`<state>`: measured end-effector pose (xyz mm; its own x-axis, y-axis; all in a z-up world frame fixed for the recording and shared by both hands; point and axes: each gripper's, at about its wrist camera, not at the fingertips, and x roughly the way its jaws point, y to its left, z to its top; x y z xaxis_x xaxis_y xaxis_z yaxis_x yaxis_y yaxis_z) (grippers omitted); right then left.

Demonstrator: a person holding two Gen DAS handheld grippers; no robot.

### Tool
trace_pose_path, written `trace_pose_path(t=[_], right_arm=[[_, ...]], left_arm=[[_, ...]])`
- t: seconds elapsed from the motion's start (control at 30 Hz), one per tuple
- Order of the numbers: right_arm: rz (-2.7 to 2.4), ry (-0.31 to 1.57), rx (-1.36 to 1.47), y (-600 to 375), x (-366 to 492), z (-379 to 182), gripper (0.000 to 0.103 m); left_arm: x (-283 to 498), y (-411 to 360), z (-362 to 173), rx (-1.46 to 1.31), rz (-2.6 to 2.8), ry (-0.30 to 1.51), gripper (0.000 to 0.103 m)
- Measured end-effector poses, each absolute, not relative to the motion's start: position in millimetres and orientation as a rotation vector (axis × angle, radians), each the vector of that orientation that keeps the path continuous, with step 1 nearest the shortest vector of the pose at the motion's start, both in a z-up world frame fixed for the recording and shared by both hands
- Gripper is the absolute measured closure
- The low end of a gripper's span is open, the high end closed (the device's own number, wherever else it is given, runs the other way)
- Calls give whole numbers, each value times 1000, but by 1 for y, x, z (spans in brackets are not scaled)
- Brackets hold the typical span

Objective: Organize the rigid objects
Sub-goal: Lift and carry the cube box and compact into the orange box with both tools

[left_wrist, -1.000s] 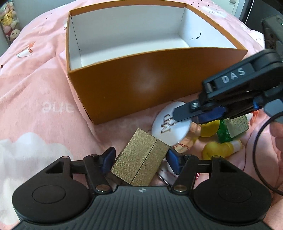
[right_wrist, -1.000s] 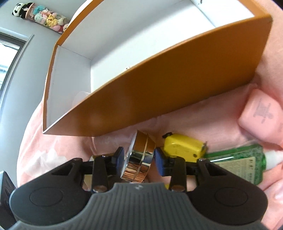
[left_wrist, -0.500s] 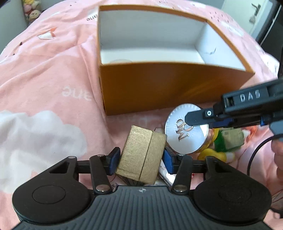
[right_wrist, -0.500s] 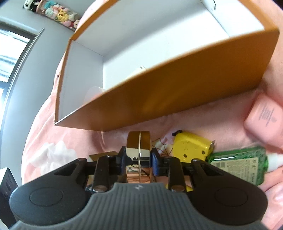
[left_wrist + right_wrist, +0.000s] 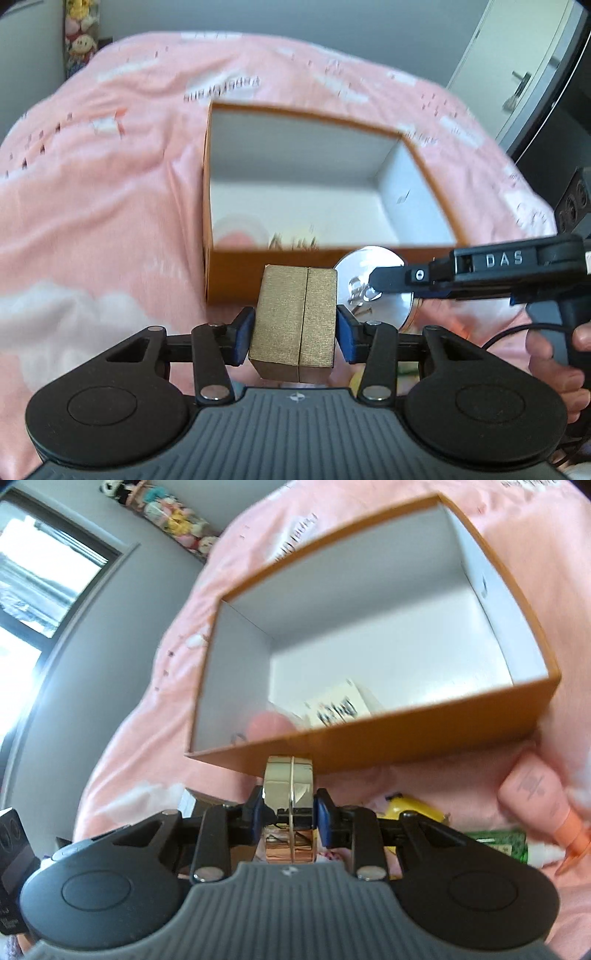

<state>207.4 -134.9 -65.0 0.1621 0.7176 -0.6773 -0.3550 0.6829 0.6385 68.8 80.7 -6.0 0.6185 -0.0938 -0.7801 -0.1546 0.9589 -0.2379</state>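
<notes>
We hold the gold box [image 5: 295, 317] clamped in our left gripper [image 5: 295, 332] and the round tin [image 5: 290, 797] pinched in our right gripper [image 5: 289, 812], both raised to clear the near wall of the orange box [image 5: 236, 273]

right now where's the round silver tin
The round silver tin is clamped in the right gripper, held up before the near wall of the orange box, just right of the gold box in the left gripper.

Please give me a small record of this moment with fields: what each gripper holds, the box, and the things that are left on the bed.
left gripper: shut on gold box
right gripper: shut on round silver tin, held on edge
orange box: open, white inside, some items at its near wall
left on bed: yellow object, green bottle, pink bottle
</notes>
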Motion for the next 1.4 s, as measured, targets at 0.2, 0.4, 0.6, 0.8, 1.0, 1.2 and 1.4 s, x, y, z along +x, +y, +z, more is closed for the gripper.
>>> trace_pose_path(t=[0.2, 0.4, 0.6, 0.8, 1.0, 1.2, 1.4], right_arm=[[845, 1108, 423, -136, 221, -28, 75], [823, 1032, 399, -122, 260, -8, 75], [766, 1062, 357, -94, 308, -31, 75], [713, 1113, 312, -77, 341, -61, 75], [695, 1149, 299, -69, 360, -80, 75], [694, 1168, 277, -65, 367, -89, 75], [693, 1189, 280, -65, 366, -96, 75]], left_arm=[[94, 88, 26, -270, 56, 824, 51], [150, 97, 28, -223, 59, 816, 51], [206, 91, -1, -74, 87, 893, 50], [241, 66, -38, 253, 97, 963, 50], [254, 42, -74, 508, 46, 1016, 50], [254, 19, -107, 803, 60, 987, 50], [248, 15, -121, 884, 75, 982, 51]])
